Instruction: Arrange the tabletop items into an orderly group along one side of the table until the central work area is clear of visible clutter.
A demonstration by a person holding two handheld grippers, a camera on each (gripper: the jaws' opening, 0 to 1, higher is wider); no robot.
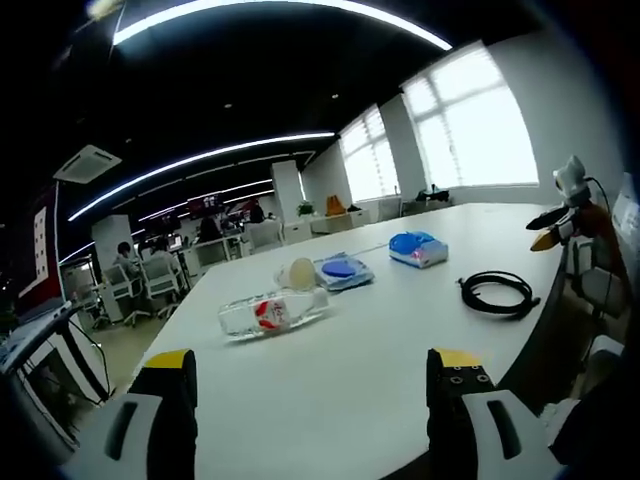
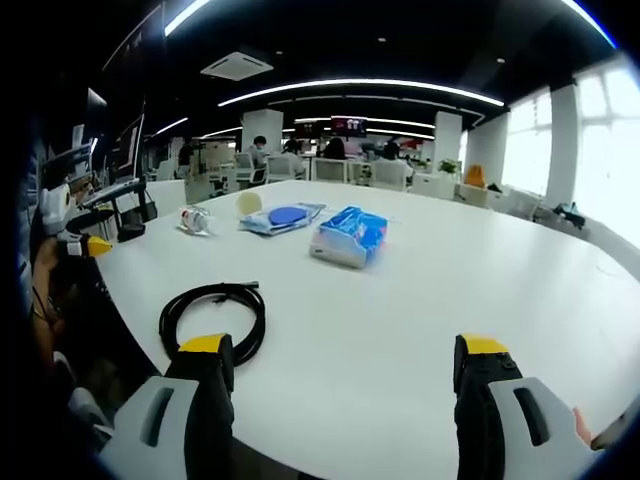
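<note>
- Your left gripper hovers over the smooth white table with its yellow-tipped black jaws spread wide and nothing between them.
- Your right gripper is likewise wide open and holds nothing, low over the same glossy tabletop.
- A clear plastic bottle with a red-and-white label lies on its side ahead of your left jaws; in the right gripper view it sits far off near the table's edge.
- Just beyond the bottle a pale round ball sits against a flat, crinkly clear packet with a blue disc inside.
- A soft blue-and-white plastic pack lies further along, apart from the packet.
- A black cable coiled in a loose ring lies just beside your right gripper's left jaw, near the table's curved edge.
</note>
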